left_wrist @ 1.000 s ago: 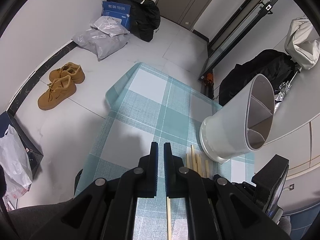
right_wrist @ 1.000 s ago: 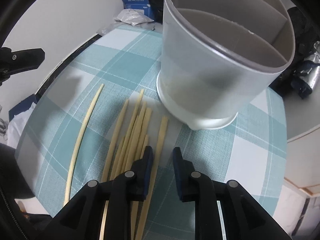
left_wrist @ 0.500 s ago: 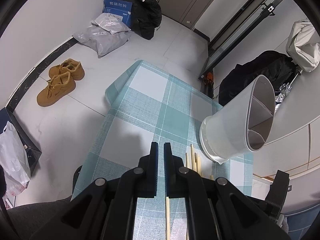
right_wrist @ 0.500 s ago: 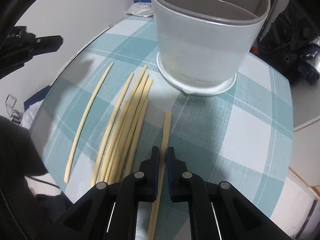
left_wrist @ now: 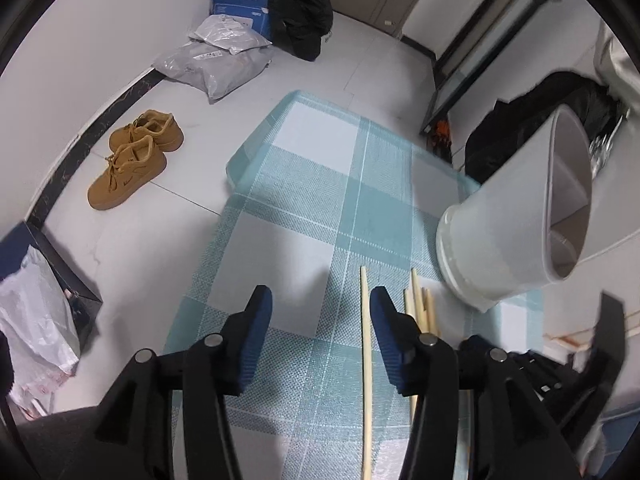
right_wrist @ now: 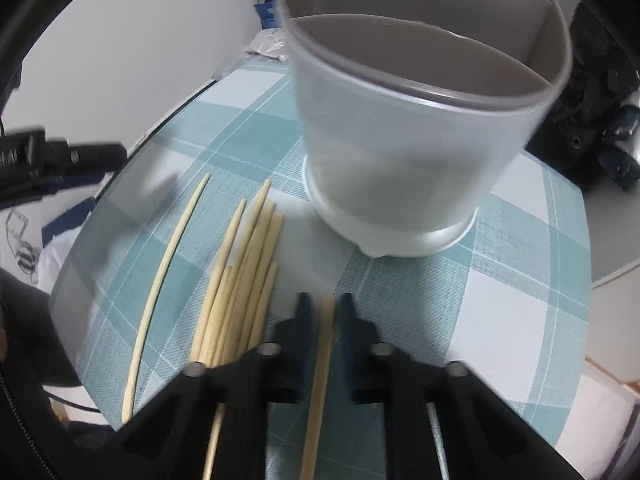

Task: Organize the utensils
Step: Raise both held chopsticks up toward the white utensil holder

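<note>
Only the right gripper view shows its clamped chopstick.

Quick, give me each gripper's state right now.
Left gripper: open, holding nothing; one loose chopstick lies between its jaws.
Right gripper: nearly closed around a single chopstick; firm grip cannot be told.

The right gripper blocks the near ends of the bundled chopsticks and most of the single chopstick between its fingers; contact there cannot be judged. The utensil holder is motion-blurred, its rim cut by the top edge. The left gripper covers the lower chopstick ends.
</note>
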`<action>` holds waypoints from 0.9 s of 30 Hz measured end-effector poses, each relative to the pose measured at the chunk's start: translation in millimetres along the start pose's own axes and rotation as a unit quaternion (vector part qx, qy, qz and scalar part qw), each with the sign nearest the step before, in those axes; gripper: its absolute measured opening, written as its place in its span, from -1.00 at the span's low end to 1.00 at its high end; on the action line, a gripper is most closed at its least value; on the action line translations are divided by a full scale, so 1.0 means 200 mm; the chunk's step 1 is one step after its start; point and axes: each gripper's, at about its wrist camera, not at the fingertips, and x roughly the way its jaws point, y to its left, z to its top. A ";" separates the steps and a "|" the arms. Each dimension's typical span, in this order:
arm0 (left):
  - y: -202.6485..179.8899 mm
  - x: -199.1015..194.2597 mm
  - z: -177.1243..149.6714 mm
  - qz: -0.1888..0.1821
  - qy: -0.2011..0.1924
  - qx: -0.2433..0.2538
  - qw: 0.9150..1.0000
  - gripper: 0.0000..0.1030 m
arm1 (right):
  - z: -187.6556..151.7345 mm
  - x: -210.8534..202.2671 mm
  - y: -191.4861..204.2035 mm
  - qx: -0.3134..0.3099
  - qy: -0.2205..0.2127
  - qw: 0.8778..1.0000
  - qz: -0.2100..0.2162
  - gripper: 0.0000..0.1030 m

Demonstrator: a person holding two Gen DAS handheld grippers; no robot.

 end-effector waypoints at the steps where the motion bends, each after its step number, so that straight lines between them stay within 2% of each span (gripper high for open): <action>1: -0.02 0.01 0.00 0.017 -0.002 0.011 1.000 -0.11 | -0.01 -0.01 -0.01 0.007 -0.002 1.000 0.005 -0.88; 4: -0.08 0.09 -0.01 0.058 0.010 0.050 0.997 -0.11 | -0.02 -0.03 -0.04 0.027 -0.013 1.000 0.007 -0.88; 7: -0.11 0.14 -0.01 0.044 0.025 0.053 0.997 -0.11 | -0.04 -0.10 -0.10 0.063 -0.031 0.997 0.036 -0.88; 11: -0.11 0.18 -0.02 0.061 0.032 0.048 0.996 -0.08 | -0.06 -0.23 -0.18 0.102 -0.068 0.990 0.065 -0.89; 13: -0.13 0.19 -0.01 0.072 0.030 0.060 0.995 0.17 | -0.07 -0.27 -0.24 0.124 -0.084 0.986 0.073 -0.89; 18: -0.19 0.24 -0.02 0.106 0.035 0.092 0.989 0.44 | -0.09 -0.39 -0.39 0.190 -0.129 0.968 0.100 -0.89; 24: -0.19 0.25 -0.01 0.119 0.036 0.085 0.989 0.44 | -0.14 -0.56 -0.52 0.228 -0.196 0.947 0.112 -0.88; 26: -0.19 0.25 -0.01 0.120 0.037 0.083 0.989 0.41 | -0.17 -0.59 -0.54 0.237 -0.209 0.941 0.118 -0.88; 27: -0.20 0.25 -0.01 0.120 0.038 0.082 0.989 0.35 | -0.13 -0.58 -0.56 0.241 -0.212 0.940 0.118 -0.89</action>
